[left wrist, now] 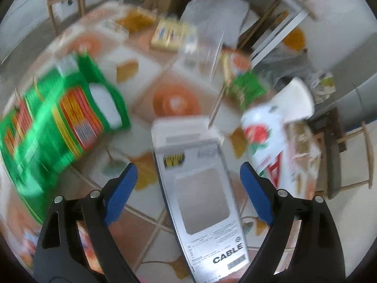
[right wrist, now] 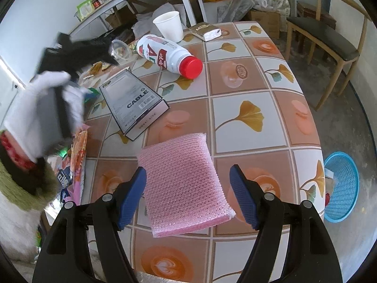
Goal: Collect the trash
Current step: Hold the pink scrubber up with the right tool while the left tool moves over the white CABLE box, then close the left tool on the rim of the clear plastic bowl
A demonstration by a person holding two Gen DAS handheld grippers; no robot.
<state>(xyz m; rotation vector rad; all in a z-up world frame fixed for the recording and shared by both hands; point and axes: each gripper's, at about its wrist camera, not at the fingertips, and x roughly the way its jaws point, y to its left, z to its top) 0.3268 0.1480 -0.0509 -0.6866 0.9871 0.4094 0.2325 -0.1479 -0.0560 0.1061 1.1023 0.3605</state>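
The right gripper (right wrist: 187, 194) hangs over the near part of the tiled-pattern table (right wrist: 254, 118) with its blue fingers (right wrist: 132, 198) standing apart on either side of a pink, bubble-textured foam pouch (right wrist: 182, 184); neither pad touches it, so nothing is held. The pouch lies flat directly between and just ahead of those fingers, its long axis running away from the gripper and tilted slightly to the left, so a straight drop and squeeze across its short width looks like the move this calls for. The left gripper (left wrist: 188, 191) is likewise spread wide and empty, its fingers (left wrist: 121, 191) flanking a grey-and-white cardboard box printed "CABLE" (left wrist: 202, 200) without pressing on it. That box points lengthwise away from the gripper, its open flap at the far end. In the right wrist view the box lies further back and to the left, beside a gloved hand (right wrist: 40, 108). A round blue plastic basket (right wrist: 341, 186) stands on the floor to the right of the table, probably the destination.
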